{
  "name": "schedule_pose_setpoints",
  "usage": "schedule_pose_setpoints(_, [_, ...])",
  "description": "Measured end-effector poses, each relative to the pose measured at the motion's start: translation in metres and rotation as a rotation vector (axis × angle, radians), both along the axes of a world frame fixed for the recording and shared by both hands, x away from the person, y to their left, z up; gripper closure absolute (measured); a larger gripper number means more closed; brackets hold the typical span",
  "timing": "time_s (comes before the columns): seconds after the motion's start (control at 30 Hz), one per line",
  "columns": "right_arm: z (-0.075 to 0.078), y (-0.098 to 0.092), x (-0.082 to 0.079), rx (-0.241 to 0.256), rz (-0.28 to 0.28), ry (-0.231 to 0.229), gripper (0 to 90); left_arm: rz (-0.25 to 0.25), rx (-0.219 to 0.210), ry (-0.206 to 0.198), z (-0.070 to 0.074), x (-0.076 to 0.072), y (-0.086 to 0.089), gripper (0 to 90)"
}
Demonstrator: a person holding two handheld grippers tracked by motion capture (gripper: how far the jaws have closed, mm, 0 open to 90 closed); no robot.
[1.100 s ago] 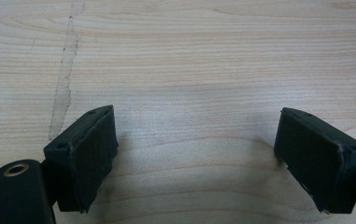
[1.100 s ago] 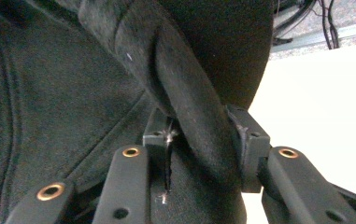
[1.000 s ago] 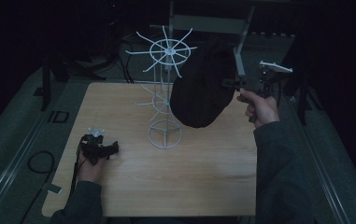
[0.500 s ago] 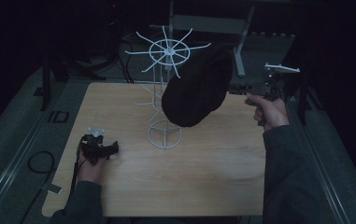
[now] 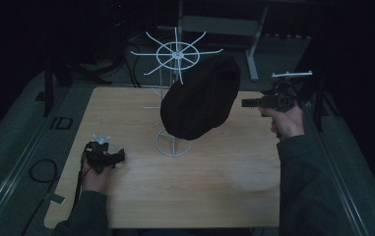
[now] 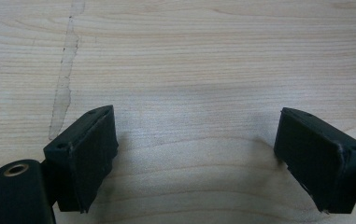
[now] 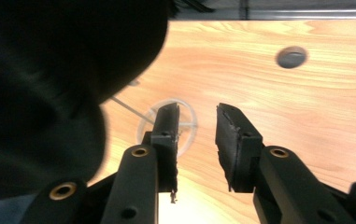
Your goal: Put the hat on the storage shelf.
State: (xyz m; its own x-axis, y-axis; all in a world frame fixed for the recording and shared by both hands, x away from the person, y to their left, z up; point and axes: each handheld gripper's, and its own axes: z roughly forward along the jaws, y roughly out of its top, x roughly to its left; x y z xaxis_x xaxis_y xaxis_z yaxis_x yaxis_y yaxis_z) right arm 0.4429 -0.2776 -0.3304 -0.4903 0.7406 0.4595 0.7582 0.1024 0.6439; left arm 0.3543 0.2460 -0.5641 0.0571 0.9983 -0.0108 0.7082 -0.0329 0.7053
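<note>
- Cap (image 5: 202, 98), dark and soft, hangs on the white wire rack (image 5: 175, 88) that stands toward the far middle of the worktop (image 5: 214, 182); it covers the rack's right side below the spoked top ring.
- Rack's round wire base (image 5: 173, 143) sits on the wood near the worktop's middle, with the cap's lower edge just above it.
- Right claw (image 5: 246, 103) is held in the air over the worktop's far right edge, pointing toward the cap and just beside it; whether it touches the cloth cannot be told.
- In the right gripper view the right claw (image 7: 196, 135) has its jaws at a narrow gap with nothing between them, the cap (image 7: 59, 79) to their left.
- Left claw (image 5: 118, 155) rests low by the worktop's near left edge, well apart from the rack.
- In the left gripper view the left claw (image 6: 194, 154) is spread wide over bare wood, gripping nothing.
</note>
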Motion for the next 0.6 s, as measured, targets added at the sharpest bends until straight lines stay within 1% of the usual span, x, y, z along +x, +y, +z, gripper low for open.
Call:
schedule_pose_setpoints(0.03, [0.000,0.000,0.000,0.000,0.000,0.000,69.3,0.000,0.000,0.000,0.000,0.000,0.000,14.2])
schedule_pose_setpoints(0.07, [0.000,0.004,-0.002,-0.064,-0.002,-0.017,70.3,0.001,-0.001,-0.001,0.000,0.000,0.000,14.2])
schedule_pose_setpoints(0.1, [0.000,0.004,-0.002,-0.064,-0.002,-0.017,70.3,0.001,-0.002,-0.001,0.000,0.000,0.000,14.2])
schedule_pose_setpoints(0.17, [0.000,0.008,-0.003,-0.128,0.001,-0.030,70.5,0.003,-0.002,-0.003,0.000,0.000,0.000,14.2])
schedule_pose_setpoints(0.2, [-0.001,0.012,-0.004,-0.176,0.008,-0.038,70.3,0.003,-0.002,-0.003,0.000,0.000,0.000,14.2])
schedule_pose_setpoints(0.23, [-0.001,0.013,-0.005,-0.197,0.010,-0.043,70.2,0.003,-0.002,-0.003,0.000,0.000,0.000,14.2])
schedule_pose_setpoints(0.27, [-0.001,0.013,-0.005,-0.197,0.010,-0.043,70.2,0.003,-0.002,-0.003,0.000,0.000,0.000,14.2])
schedule_pose_setpoints(0.4, [-0.004,0.018,-0.006,-0.254,0.019,-0.054,68.7,0.003,-0.002,-0.004,0.000,0.000,0.000,14.2])
schedule_pose_setpoints(0.6, [-0.012,0.019,-0.007,-0.285,0.035,-0.045,68.2,0.003,-0.002,-0.004,0.000,0.000,0.000,14.2])
